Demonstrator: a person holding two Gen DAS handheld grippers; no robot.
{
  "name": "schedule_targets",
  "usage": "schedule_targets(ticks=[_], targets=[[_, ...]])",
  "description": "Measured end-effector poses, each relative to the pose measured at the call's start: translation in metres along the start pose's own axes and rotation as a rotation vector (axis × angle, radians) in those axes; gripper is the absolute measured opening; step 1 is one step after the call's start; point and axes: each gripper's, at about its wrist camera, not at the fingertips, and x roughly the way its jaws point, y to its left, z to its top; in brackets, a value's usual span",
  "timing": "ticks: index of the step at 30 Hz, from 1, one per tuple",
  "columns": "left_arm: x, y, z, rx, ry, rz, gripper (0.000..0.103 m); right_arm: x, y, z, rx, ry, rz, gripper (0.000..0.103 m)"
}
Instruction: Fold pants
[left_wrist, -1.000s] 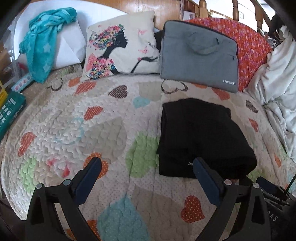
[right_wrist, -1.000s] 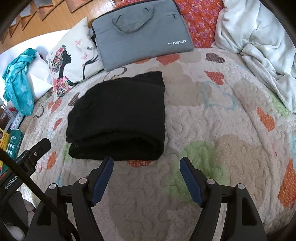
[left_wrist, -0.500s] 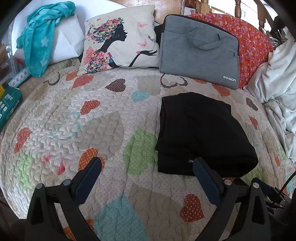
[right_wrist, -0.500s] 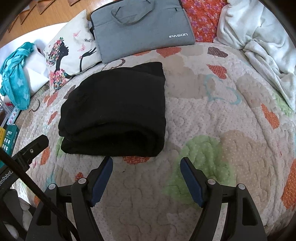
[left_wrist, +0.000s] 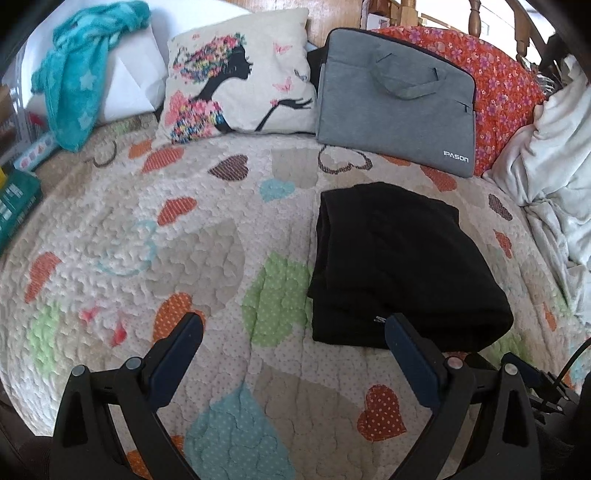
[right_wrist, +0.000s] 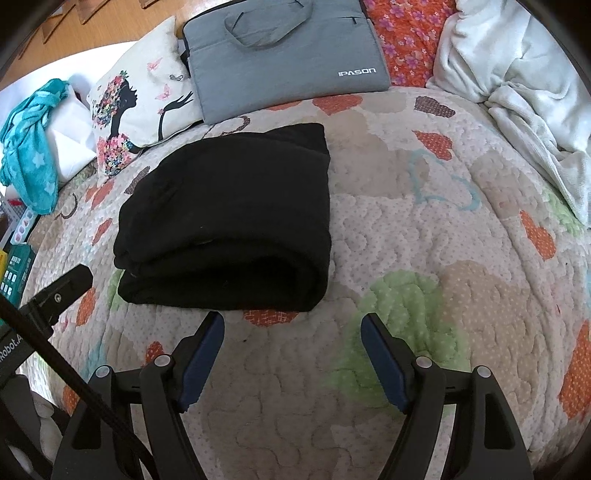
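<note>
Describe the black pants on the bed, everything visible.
The black pants are folded into a thick, roughly rectangular bundle of several layers, lying flat on the heart-patterned quilt. The fabric looks soft, matte and plain. The rounded fold edge faces the cameras, with stacked layer edges showing along one side. A small pale speck sits near the front edge. The pants lie just short of the grey laptop bag. Only the quilt touches them; neither gripper does.

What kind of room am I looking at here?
Most likely a bedroom: a heart-patterned quilt covers a bed, a printed pillow leans at its head, and folded black pants lie on it.
</note>
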Motion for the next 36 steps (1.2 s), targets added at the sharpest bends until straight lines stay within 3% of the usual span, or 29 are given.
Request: schedule_targets(ticks=[3, 5, 10, 14, 17, 19, 22, 24, 28, 33, 36], targets=[[0.005, 0.007, 0.003, -0.032, 0.016, -0.018, 0.098, -0.005, -0.004, 0.003, 0.014, -0.022, -0.011, 0.081], [0.006, 0.012, 0.005, -0.049, 0.015, -0.007, 0.098, -0.017, -0.009, 0.008, 0.04, -0.086, -0.027, 0.081], [0.013, 0.02, 0.005, -0.085, 0.041, -0.009, 0.098, -0.031, -0.019, 0.046, 0.092, -0.198, -0.043, 0.081], [0.016, 0.019, 0.003, -0.065, 0.044, 0.017, 0.098, -0.01, -0.009, 0.057, 0.028, -0.147, -0.06, 0.081], [0.016, 0.019, 0.003, -0.062, 0.044, 0.022, 0.098, 0.016, -0.006, 0.044, 0.003, -0.047, -0.092, 0.082], [0.014, 0.019, 0.003, -0.059, 0.033, 0.034, 0.099, 0.016, -0.009, 0.041, 0.007, -0.053, -0.088, 0.082], [-0.001, 0.015, 0.004, -0.033, -0.051, 0.092, 0.098, -0.011, -0.01, 0.042, 0.012, -0.137, -0.077, 0.083], [-0.021, 0.011, 0.004, -0.01, -0.152, 0.137, 0.099, -0.022, -0.008, 0.037, -0.005, -0.169, -0.076, 0.083], [-0.062, 0.004, 0.004, 0.018, -0.335, 0.168, 0.099, -0.037, -0.004, 0.019, -0.016, -0.175, -0.055, 0.083], [-0.084, -0.001, -0.006, 0.053, -0.424, 0.209, 0.103, -0.048, 0.002, 0.004, -0.04, -0.171, -0.063, 0.083], [-0.083, -0.003, -0.01, 0.074, -0.391, 0.202, 0.103, -0.056, 0.002, -0.007, -0.035, -0.182, -0.072, 0.085]])
